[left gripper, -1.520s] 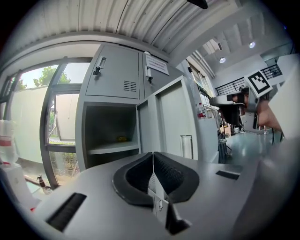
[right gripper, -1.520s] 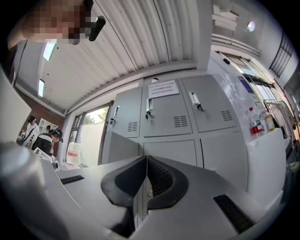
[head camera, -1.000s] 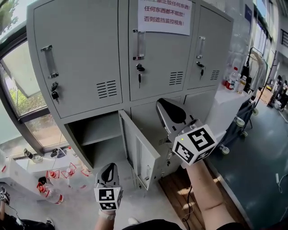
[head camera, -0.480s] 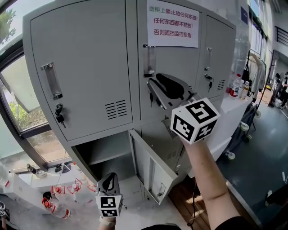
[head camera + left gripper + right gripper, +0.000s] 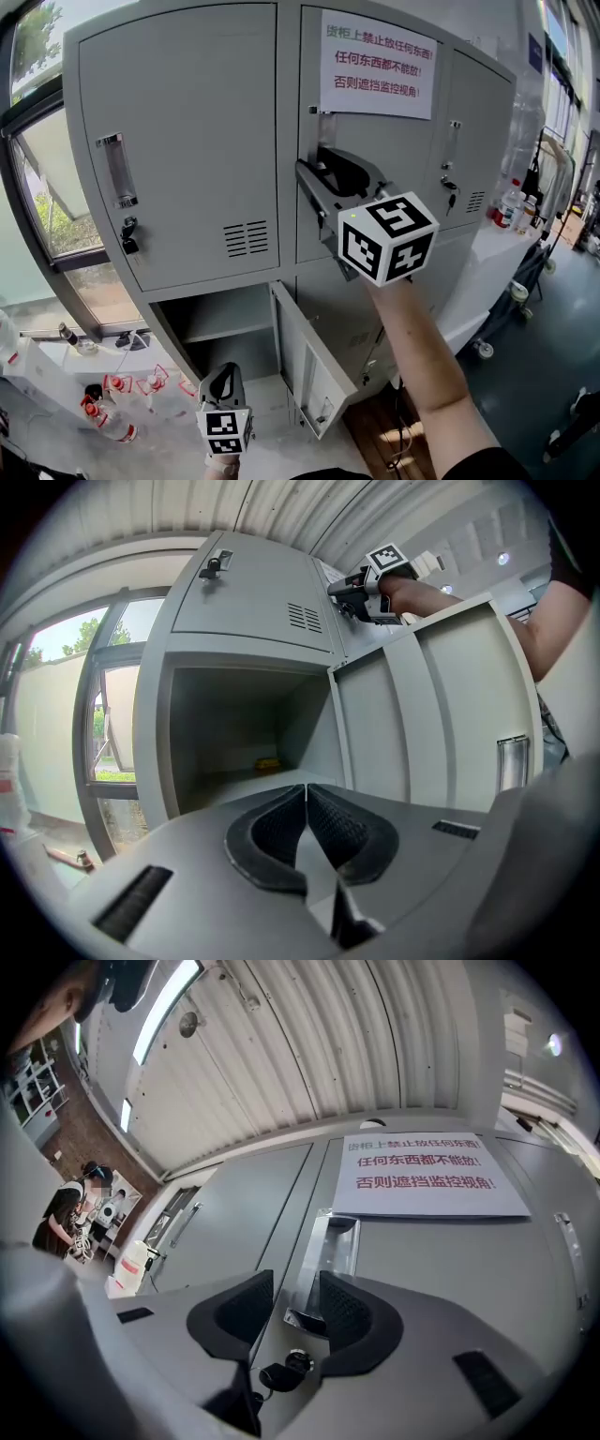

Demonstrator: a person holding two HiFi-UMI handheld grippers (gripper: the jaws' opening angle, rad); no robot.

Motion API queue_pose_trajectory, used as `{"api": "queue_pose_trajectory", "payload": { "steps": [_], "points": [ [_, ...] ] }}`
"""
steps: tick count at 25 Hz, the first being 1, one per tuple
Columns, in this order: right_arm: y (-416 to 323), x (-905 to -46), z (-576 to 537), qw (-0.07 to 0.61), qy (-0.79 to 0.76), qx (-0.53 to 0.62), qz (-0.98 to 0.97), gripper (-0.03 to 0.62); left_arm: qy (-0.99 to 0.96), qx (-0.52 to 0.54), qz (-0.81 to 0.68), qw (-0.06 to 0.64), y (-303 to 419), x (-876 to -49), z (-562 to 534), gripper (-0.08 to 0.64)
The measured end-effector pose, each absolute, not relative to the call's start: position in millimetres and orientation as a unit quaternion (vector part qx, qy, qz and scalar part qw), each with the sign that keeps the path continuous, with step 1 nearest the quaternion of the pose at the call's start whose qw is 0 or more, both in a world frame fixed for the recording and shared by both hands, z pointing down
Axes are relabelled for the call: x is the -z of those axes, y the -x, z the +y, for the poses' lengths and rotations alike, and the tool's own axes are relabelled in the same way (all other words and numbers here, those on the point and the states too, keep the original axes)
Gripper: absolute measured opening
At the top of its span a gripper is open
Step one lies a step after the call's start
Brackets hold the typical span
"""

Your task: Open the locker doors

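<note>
Opening right hand-held gripper (image 5: 295, 1285), risen, seemingly at handle (image 5: 336, 1239)

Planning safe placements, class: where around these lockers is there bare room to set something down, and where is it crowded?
Free: inside the open compartment, beside the swung-out door, bare but for a small yellow item at the back. Crowded: the floor at left, strewn with bottles.

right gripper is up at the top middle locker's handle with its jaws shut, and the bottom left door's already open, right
Not shut: the right gripper view shows the jaws of the right gripper apart, having just been opening, with the handle in the gap, ungripped. The rest holds.
</note>
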State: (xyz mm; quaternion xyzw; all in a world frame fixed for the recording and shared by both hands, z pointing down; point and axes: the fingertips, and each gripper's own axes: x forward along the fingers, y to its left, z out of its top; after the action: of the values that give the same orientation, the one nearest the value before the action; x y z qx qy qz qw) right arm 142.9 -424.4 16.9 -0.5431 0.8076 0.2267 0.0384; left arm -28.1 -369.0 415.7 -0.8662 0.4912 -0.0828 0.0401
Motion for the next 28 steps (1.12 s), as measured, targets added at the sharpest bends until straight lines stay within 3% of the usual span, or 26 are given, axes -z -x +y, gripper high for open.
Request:
{"api": "queue_pose_trajectory", "payload": {
  "steps": [8,18,28],
  "points": [
    [-139.5,-14.4,-428.8,0.053,0.544,-0.222,0.808,0.164,0.847,0.073,0.526,0.021,42.1,-428.0,-362.3,0.025],
    [-133.6,-18.7,-421.8,0.057,0.528,-0.196,0.824,0.222,0.843,0.069,0.533,0.002,56.0,-441.3,-354.1,0.026],
    [-138.9,-19.8,-396.2,0.042,0.551,-0.207,0.808,0.189,0.859,0.074,0.507,0.003,52.6,-444.3,-338.8,0.026]
  ]
}}
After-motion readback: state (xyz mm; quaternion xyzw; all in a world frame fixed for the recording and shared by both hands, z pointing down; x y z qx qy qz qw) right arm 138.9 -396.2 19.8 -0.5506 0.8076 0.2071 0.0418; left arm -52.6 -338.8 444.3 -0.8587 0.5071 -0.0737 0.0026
